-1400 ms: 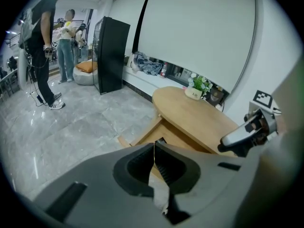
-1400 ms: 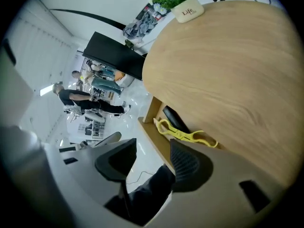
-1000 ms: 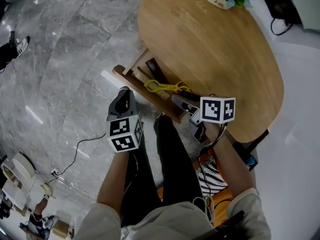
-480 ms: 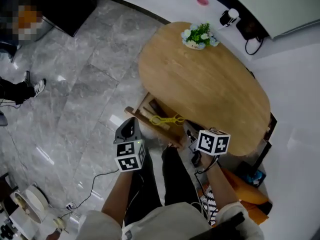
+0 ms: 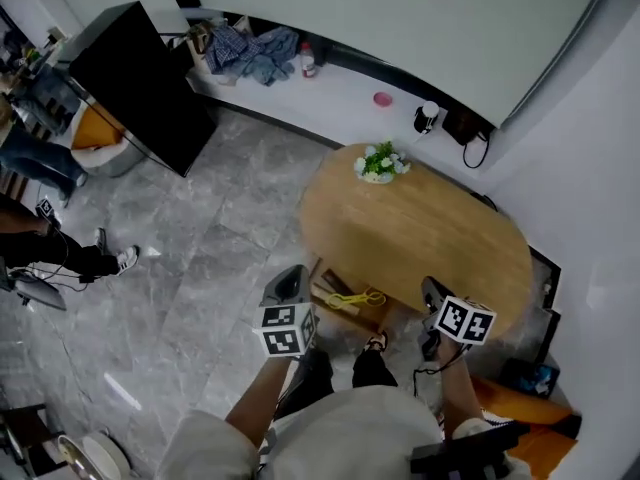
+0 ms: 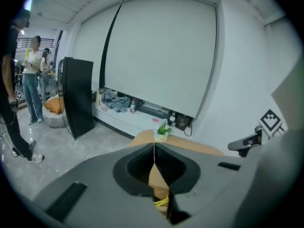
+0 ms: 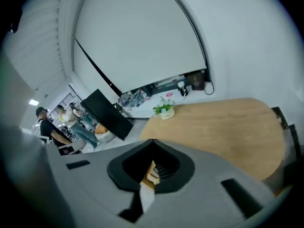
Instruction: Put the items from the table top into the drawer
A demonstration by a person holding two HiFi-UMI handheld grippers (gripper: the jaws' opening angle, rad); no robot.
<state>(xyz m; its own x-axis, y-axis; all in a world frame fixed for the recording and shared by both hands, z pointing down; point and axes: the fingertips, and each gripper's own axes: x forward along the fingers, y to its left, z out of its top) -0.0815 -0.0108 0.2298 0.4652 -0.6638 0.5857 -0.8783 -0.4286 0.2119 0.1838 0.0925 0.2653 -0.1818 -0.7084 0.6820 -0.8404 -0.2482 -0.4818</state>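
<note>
Lying in the drawer [image 5: 324,292], yellow item [image 5: 353,298] sits apart from closed left gripper [image 5: 290,277].

1. The plant pot [image 5: 380,163] stands on the far left end of the table [image 5: 440,243].
2. The open drawer [image 5: 328,290] comes out under the table's near left edge; one item [image 5: 352,299] lies in it.
3. The left tongs [image 5: 290,283] are just left of the drawer, and the right tongs [image 5: 432,290] are to its right, at the table's near edge.
4. Behind the table, a ledge [image 5: 340,93] runs along the wall.

Grey marble floor [image 5: 210,258], large white roller screen [image 5: 400,28], black cabinet [image 5: 135,78], low white ledge [image 5: 335,96]
</note>
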